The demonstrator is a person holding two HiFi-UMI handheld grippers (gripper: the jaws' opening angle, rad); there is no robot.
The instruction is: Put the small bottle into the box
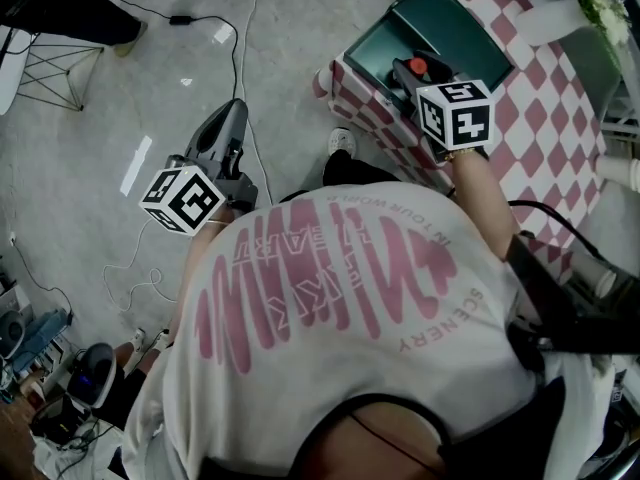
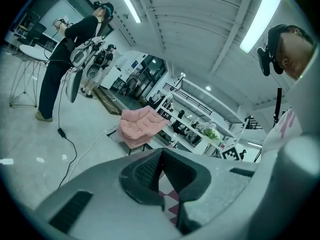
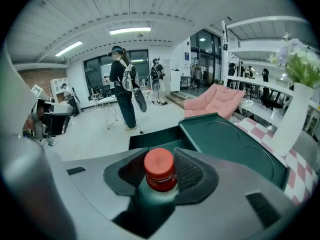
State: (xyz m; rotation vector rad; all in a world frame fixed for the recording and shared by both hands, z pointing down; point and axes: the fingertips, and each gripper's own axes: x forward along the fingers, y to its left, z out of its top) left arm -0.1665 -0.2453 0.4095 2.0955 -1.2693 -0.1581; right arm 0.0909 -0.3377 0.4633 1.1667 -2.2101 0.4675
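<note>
The small bottle [image 3: 160, 178], clear with a red cap, stands upright between the pads of my right gripper [image 3: 160, 164], which is shut on it just below the cap. In the head view this right gripper [image 1: 413, 74] hovers over the near edge of the dark green box [image 1: 445, 23], which lies open on the red-and-white checked table [image 1: 545, 98]. The right gripper view shows the box's hollow [image 3: 155, 136] just beyond the bottle and its lid to the right. My left gripper [image 1: 228, 133] hangs over the floor at the left, away from the table. Its pads meet with nothing between them [image 2: 161, 156].
A white vase with flowers [image 3: 292, 119] stands on the table right of the box. A pink chair [image 3: 215, 100] sits beyond the table. Other people [image 3: 125, 91] stand further back on the floor. Cables [image 1: 240, 53] trail over the floor at the left.
</note>
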